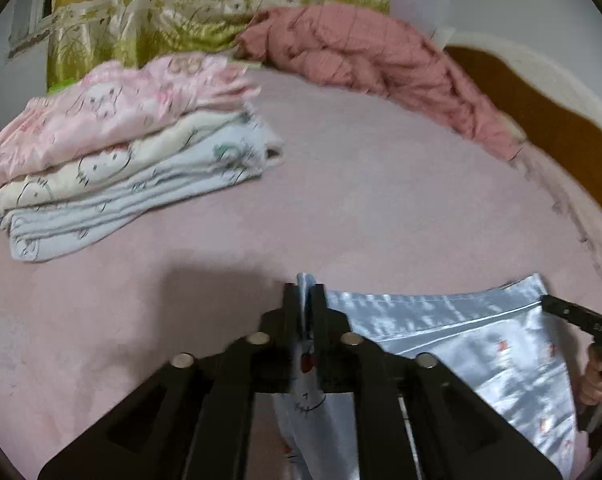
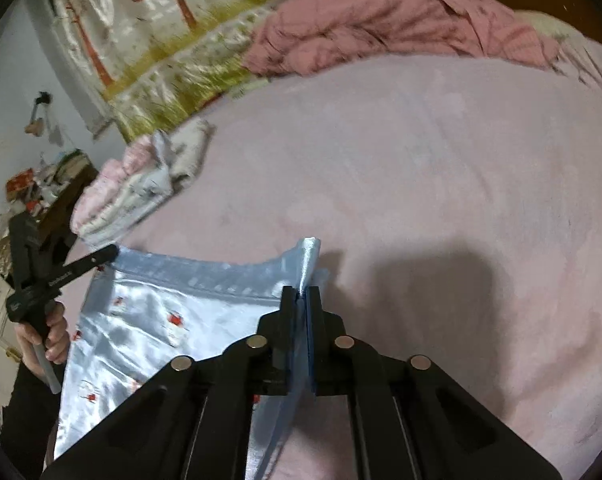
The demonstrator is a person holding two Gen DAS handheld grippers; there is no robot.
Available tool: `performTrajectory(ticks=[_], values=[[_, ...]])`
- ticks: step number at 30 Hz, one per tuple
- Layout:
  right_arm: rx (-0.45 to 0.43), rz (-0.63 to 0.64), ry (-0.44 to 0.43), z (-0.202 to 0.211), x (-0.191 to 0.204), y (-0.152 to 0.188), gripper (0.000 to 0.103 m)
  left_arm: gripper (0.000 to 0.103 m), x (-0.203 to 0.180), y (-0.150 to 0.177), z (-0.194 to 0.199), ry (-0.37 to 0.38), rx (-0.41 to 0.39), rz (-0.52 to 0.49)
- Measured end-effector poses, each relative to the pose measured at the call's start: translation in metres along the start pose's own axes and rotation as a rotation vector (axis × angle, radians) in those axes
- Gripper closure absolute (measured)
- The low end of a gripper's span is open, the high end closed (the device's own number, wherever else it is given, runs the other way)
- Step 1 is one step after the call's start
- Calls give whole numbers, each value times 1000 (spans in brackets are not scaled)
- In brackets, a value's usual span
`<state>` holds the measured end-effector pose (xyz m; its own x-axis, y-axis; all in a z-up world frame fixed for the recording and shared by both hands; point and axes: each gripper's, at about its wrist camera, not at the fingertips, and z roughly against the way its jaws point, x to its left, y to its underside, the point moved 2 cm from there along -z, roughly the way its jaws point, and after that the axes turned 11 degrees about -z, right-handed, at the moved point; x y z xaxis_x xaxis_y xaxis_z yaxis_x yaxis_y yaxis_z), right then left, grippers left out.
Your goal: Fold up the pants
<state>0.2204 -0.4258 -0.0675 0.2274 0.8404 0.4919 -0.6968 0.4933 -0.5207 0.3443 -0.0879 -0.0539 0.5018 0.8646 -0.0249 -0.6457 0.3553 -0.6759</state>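
Our left tongs [image 1: 304, 292] and right tongs [image 2: 301, 294] each pinch a waistband corner of the pants [image 1: 461, 344], fully closed on it. A folded stack [image 1: 113, 160] sits on the bed [image 1: 381, 200] beyond.

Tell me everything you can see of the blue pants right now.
The blue pants look like shiny satin, pale blue with small red-and-white prints and a stitched waistband. The left gripper and right gripper each pinch a waistband corner, stretching it between them above the pink bedsheet. The legs run out of view.
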Motion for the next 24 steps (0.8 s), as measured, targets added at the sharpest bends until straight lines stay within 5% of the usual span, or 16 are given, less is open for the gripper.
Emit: performTrajectory(ticks=[1, 2, 5, 11, 14, 16, 19, 22, 24], values=[[19, -18, 11, -3, -5, 2, 92, 59, 3, 4, -3, -17, 25, 8], [22, -31, 12, -4, -8, 4, 85, 52, 6, 7, -3, -21, 35, 20], [12, -73, -13, 3, -17, 6, 60, 49, 15, 19, 3, 27, 38, 49], [90, -116, -133, -1, -22, 7, 59, 50, 24, 38, 0, 244, 96, 166], [119, -124, -164, -13, -17, 6, 59, 60, 21, 38, -3, 257, 79, 181], [127, -122, -178, -17, -14, 5, 60, 87, 19, 35, -11, 310, 73, 211], [148, -136, -186, -29, -10, 0, 67, 92, 13, 33, -24, 350, 79, 235], [164, -130, -202, -36, -4, -1, 96, 96, 10, 30, -21, 331, 47, 223], [157, -123, -207, -37, 0, -1, 97, 97, 10, 29, -13, 306, 22, 210]])
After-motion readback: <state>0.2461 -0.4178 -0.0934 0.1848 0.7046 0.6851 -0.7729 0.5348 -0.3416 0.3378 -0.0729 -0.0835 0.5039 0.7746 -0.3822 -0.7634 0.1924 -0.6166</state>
